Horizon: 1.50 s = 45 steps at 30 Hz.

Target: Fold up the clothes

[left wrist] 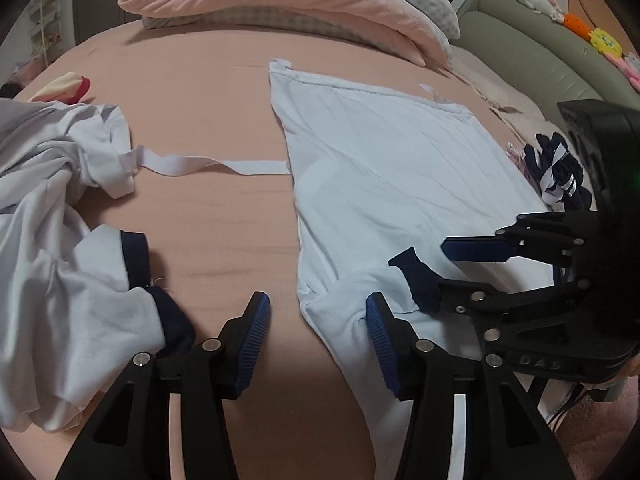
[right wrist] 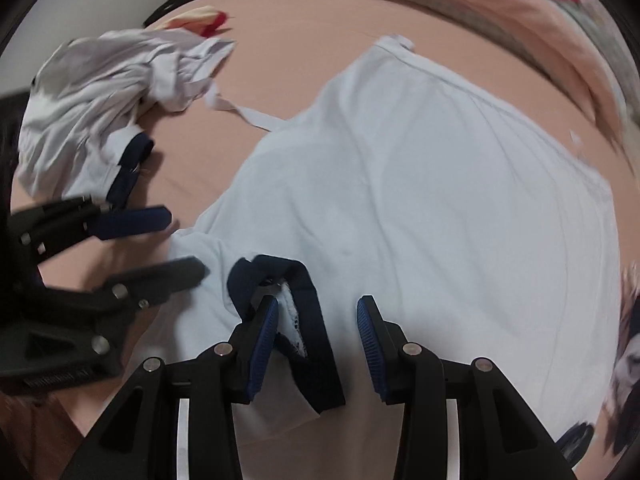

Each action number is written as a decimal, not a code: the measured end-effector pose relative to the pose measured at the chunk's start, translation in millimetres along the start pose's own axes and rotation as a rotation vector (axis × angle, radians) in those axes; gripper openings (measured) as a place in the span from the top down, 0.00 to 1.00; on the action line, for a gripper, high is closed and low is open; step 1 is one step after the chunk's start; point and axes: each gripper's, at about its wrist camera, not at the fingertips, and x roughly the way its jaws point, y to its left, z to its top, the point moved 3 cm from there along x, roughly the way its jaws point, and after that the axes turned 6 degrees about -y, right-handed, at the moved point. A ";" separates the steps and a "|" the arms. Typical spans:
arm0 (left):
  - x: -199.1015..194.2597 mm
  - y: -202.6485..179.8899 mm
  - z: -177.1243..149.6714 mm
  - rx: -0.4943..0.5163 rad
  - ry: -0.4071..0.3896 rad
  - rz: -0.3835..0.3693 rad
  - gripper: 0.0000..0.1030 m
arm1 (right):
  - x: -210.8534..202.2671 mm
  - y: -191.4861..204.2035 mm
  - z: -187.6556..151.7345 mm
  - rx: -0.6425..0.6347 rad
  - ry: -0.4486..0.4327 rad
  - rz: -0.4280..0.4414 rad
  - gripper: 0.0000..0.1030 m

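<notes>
A white shirt (left wrist: 384,168) with navy cuffs lies spread flat on the pink bed; it also shows in the right wrist view (right wrist: 440,184). Its sleeve with a navy cuff (left wrist: 416,276) is folded onto the body near the front edge. My left gripper (left wrist: 318,320) is open, its right finger over the sleeve's edge, its left finger over bare sheet. My right gripper (right wrist: 318,320) is open, with the navy cuff (right wrist: 308,320) lying between its fingers. The right gripper also shows in the left wrist view (left wrist: 460,268); the left gripper shows in the right wrist view (right wrist: 180,240).
A crumpled white garment (left wrist: 52,208) with navy trim lies at the left, a white strap (left wrist: 208,166) running toward the shirt. A pink duvet (left wrist: 280,0) is piled at the back. A dark striped garment (left wrist: 556,172) lies at the right, near a grey sofa (left wrist: 532,48).
</notes>
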 end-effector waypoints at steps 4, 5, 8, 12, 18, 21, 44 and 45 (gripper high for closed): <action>6.0 -3.4 -2.4 0.007 0.018 -0.011 0.54 | 6.8 7.2 9.6 -0.043 -0.006 0.038 0.61; 7.4 -4.8 -2.5 0.011 0.020 -0.012 0.54 | 9.0 9.2 12.3 -0.060 -0.005 0.044 0.61; 7.8 -5.1 -0.4 0.011 0.019 -0.018 0.54 | 11.8 6.5 18.9 -0.049 -0.009 0.045 0.61; 7.9 -0.5 5.5 -0.023 0.005 -0.028 0.54 | 12.4 -7.9 24.0 0.068 -0.041 0.116 0.61; 22.5 0.4 6.4 -0.021 0.024 0.016 0.54 | 14.1 -30.7 19.8 0.246 -0.060 0.165 0.61; 23.0 -2.5 10.5 -0.014 0.012 0.025 0.54 | -7.9 -38.1 11.3 0.257 -0.107 0.134 0.61; -14.9 -25.3 -30.9 0.160 0.004 -0.044 0.54 | 1.7 18.6 7.3 0.072 -0.045 0.058 0.61; -14.2 -28.6 -33.6 0.180 0.015 -0.041 0.54 | 7.0 10.5 5.2 0.104 -0.026 0.040 0.61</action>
